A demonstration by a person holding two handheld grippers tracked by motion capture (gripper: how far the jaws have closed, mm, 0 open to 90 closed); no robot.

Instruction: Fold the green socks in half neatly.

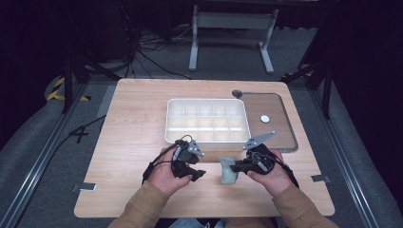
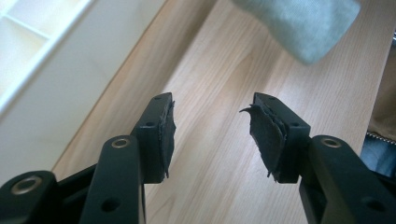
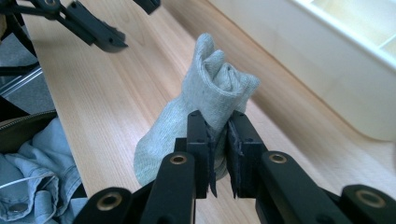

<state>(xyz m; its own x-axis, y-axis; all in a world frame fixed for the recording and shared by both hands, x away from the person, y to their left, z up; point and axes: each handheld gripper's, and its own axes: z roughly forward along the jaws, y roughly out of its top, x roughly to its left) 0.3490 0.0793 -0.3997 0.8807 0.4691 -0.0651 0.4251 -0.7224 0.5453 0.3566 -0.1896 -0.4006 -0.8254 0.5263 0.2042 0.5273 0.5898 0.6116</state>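
While both hands rest at the near edge of the table (image 1: 133, 123), the scene reads left to right as follows:

Left hand: the left hand (image 1: 166, 173) sits at about 7 o'clock on the table and holds the left tool (image 1: 198, 164).
Left tool: its jaws stand wide apart with bare wood between them and nothing held; in the left gripper view (image 2: 212, 135) the worn pads (image 2: 267, 133) are frayed at the edges.
Tray: a white divided tray (image 1: 207, 141) lies at the table's centre, toward 12 o'clock from both hands; its white wall runs along the 10 o'clock side of the left gripper view (image 2: 56, 88).
Sock: a pale grey-green sock (image 1: 228, 170) hangs just over the table at about 6 o'clock, between the two tools, near the tray's front wall. In the left gripper view it shows at 1 o'clock (image 2: 303, 23).
Right tool: the right tool (image 1: 240, 166) is clamped on the sock; in the right gripper view (image 3: 220, 154) the jaws pinch the bunched, rolled fabric (image 3: 210, 98), whose lower part droops toward 7 o'clock.
Right hand: the right hand (image 1: 271, 173) holds that tool at about 5 o'clock.
Clear lid: a clear lid (image 1: 275, 118) lies flat at 2 o'clock, just beside the tray.
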